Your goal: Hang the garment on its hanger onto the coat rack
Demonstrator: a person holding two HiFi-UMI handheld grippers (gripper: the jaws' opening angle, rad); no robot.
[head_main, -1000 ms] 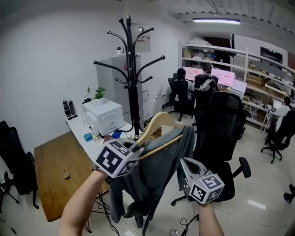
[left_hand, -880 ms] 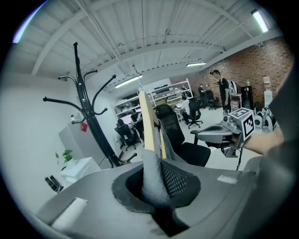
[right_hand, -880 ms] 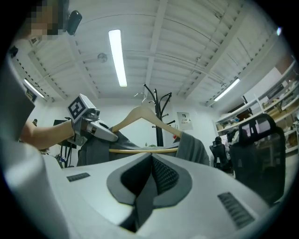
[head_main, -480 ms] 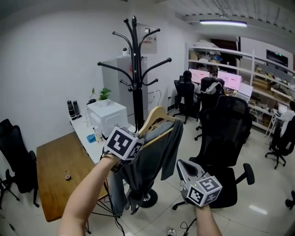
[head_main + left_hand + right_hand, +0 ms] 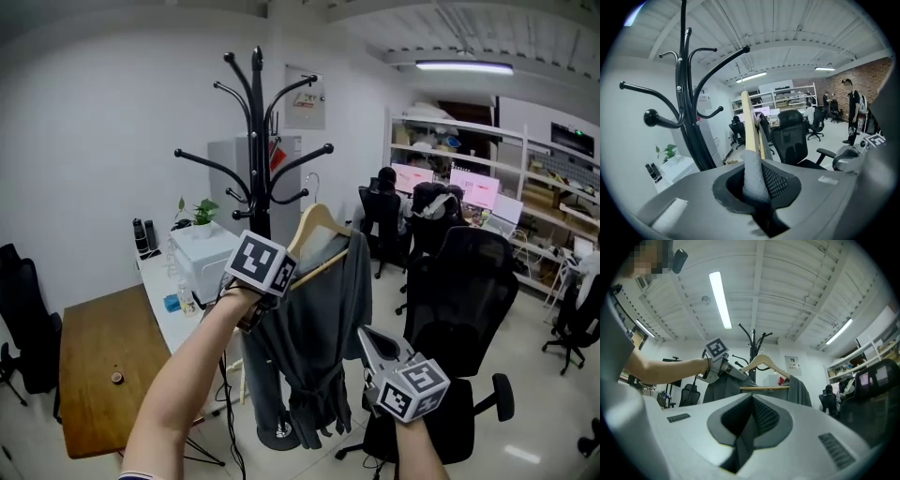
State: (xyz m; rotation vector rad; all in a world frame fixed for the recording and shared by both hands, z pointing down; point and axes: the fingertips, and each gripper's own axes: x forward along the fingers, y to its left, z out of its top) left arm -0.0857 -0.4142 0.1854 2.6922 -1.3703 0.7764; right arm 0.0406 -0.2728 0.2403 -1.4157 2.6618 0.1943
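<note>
Now carrying: grey garment (image 5: 309,347) on its wooden hanger (image 5: 317,225) held up just right of the black coat rack (image 5: 255,159), not hung yet. Left gripper (image 5: 751,174) pinched tight on the hanger's left end. Right gripper (image 5: 367,337) low and near on the right, closed on nothing. Next, probably: lift a little, aim the thin hook (image 5: 313,190) over the coat rack, lower gently, then let go.

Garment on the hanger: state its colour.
The garment is plain dark grey, clearest in the head view.
</note>
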